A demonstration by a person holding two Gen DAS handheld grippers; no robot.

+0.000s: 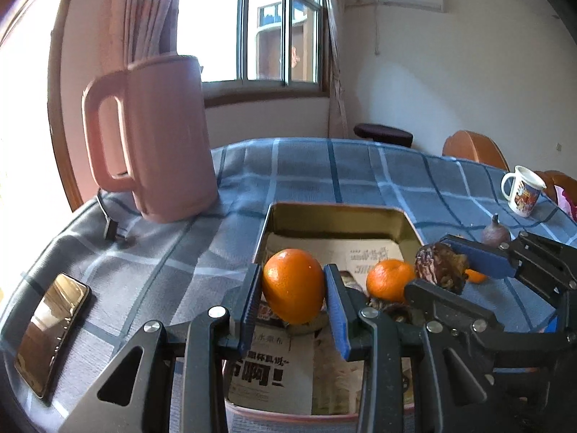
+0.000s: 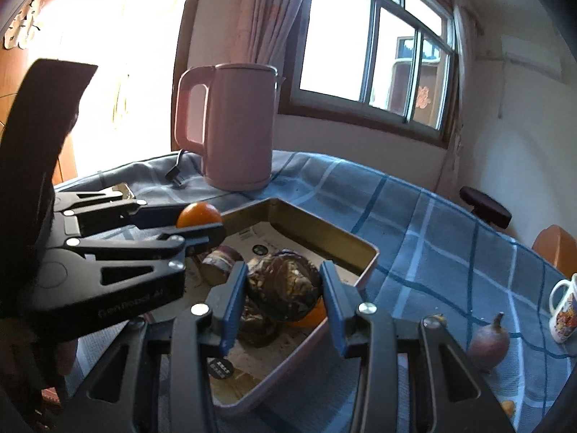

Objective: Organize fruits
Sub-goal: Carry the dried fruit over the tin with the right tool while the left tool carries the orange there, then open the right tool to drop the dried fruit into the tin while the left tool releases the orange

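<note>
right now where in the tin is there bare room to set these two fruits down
The far half of the gold rectangular tin shows bare newspaper lining. The near right corner is crowded: a small orange and dark wrinkled fruits. Outside, the blue checked tablecloth is bare.

kettle (image 1: pixel 162 137) behind-left of tray (image 1: pixel 335 216) | phone (image 1: pixel 50 328) left | mug (image 1: pixel 523 191) far right

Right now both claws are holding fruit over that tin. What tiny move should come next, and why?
Probably lower both a little further, then open the jaws. The left gripper clamps an orange and the right gripper a dark wrinkled fruit, both above the paper-lined tin, which already holds a small orange. Releasing low keeps them from rolling out.
</note>
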